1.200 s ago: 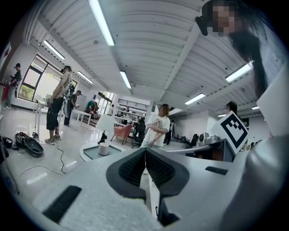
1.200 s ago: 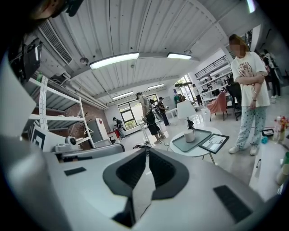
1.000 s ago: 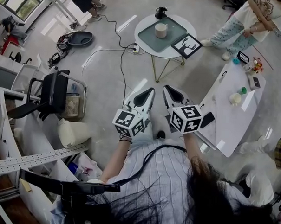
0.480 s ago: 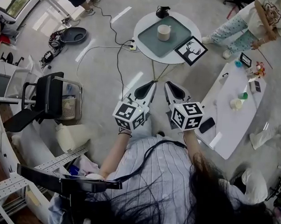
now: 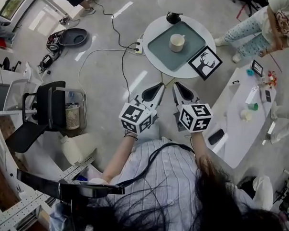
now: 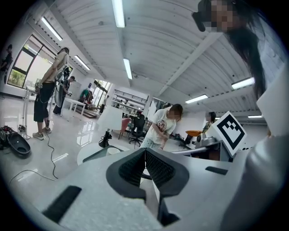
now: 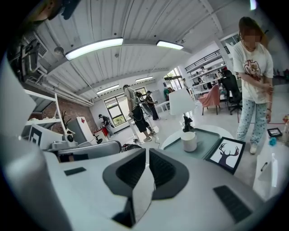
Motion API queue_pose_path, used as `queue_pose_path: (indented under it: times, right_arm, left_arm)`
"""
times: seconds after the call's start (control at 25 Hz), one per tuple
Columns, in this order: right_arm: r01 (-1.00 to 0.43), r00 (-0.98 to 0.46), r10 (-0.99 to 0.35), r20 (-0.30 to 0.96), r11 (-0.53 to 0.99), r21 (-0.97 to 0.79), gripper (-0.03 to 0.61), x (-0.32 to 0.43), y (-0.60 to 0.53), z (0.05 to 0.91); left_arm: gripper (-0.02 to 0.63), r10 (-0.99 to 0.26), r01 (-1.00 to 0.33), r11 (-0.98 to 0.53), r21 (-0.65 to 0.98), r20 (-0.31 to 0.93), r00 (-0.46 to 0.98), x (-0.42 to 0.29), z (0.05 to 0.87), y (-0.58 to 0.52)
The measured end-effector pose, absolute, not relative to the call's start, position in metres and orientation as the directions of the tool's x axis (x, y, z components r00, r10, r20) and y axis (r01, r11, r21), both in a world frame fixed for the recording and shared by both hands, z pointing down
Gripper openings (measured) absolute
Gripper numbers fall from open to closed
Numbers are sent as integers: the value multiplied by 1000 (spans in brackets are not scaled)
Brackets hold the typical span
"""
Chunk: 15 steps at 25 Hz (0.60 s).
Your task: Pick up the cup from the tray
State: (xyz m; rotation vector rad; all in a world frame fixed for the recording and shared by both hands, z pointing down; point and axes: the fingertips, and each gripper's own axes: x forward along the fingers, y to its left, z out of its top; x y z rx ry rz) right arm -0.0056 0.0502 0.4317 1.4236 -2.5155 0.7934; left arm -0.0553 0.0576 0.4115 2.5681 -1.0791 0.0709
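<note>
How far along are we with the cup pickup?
Nothing done yet: the cream ceramic cup stands on the grey-green tray on the round white table. In hand: the left hand-held gripper and right hand-held gripper, both shut and empty, are short of the table. Remaining: reach, open, grasp, lift.

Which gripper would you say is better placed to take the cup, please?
Right, probably: the right gripper lines up more directly with the cup on the tray; its fingers are shut.

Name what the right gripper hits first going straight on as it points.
The right gripper would probably meet the round table's near rim first, depth being unclear; the cup sits right of that line.
</note>
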Motion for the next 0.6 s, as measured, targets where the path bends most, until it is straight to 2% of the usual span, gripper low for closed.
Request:
queue_pose_path:
  times: [0.6]
  right_arm:
    - [-869,-468,-787,401,327,-372,41,-31,-26,443]
  left_arm:
    - [14,-612,-638,-696,328,193,767,-85,425,-23]
